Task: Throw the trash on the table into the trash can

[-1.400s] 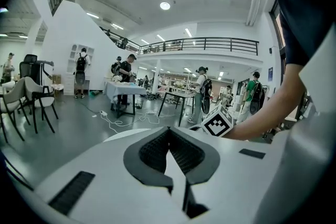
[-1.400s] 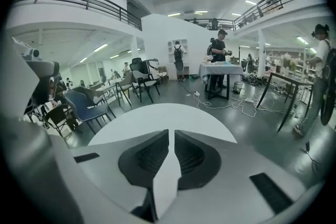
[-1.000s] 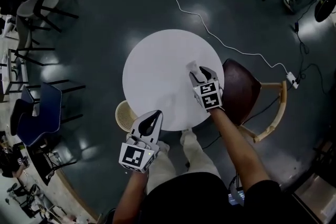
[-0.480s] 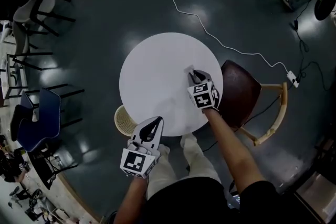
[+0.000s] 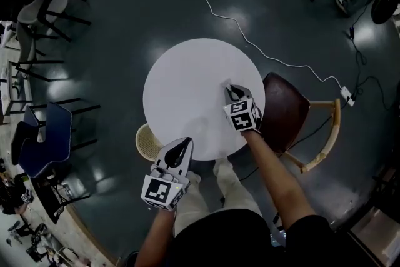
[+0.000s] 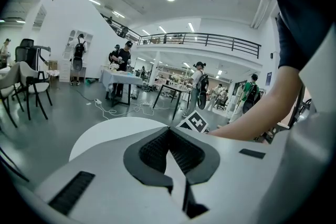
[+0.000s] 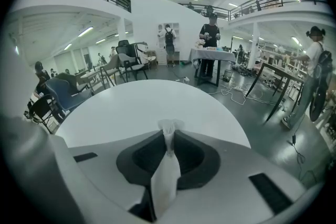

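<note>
The round white table stands below me. At its right edge my right gripper rests on the top, its jaws closing with a crumpled white tissue pinched between the pads. The tissue's bunched end sticks out past my right gripper's tips. My left gripper hangs off the table's near edge, shut and empty, just right of the beige woven trash can on the floor. In the left gripper view the left gripper points across the table.
A brown wooden chair stands against the table's right side. A blue chair and other chairs are off to the left. A white cable runs over the dark floor to a power strip. The person's legs are below the table's near edge.
The right gripper's jaws have narrowed onto the white tissue at the table's right edge. The left gripper has drifted slightly down and left.
</note>
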A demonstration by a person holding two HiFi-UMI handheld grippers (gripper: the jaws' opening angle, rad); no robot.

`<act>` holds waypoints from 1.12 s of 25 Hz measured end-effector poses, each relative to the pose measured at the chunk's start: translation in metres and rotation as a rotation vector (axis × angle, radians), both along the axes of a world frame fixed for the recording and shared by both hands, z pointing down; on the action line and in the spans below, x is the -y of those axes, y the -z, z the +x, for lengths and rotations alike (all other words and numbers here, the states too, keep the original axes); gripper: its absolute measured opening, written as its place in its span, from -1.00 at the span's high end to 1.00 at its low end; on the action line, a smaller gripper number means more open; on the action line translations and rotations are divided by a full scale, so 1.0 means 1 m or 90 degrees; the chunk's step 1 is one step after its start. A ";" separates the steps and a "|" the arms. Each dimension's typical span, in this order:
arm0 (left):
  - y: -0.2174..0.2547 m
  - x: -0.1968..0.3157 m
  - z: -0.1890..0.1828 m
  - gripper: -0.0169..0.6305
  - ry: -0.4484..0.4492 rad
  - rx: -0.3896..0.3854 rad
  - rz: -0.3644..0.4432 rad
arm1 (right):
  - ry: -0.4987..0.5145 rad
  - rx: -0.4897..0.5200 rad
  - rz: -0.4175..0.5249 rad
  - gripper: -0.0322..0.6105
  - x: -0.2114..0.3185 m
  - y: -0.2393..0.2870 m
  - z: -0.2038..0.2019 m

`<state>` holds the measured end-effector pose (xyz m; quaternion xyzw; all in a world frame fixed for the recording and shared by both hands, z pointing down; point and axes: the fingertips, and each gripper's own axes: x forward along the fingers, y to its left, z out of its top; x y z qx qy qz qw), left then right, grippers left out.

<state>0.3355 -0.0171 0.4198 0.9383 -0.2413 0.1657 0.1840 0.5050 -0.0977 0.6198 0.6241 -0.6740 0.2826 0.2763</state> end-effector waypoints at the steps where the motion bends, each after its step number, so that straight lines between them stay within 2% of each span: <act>1: 0.001 -0.002 -0.001 0.90 0.002 0.002 0.001 | 0.004 -0.001 0.002 0.72 -0.002 0.003 -0.002; 12: 0.012 -0.008 -0.036 0.90 0.039 -0.004 0.016 | 0.071 0.009 0.069 0.73 -0.009 0.054 -0.048; 16: 0.021 -0.012 -0.047 0.90 0.046 0.000 0.043 | 0.080 0.018 0.097 0.74 -0.011 0.081 -0.061; 28: 0.051 -0.017 -0.109 0.90 0.110 -0.004 0.077 | 0.122 0.040 0.170 0.75 -0.020 0.157 -0.129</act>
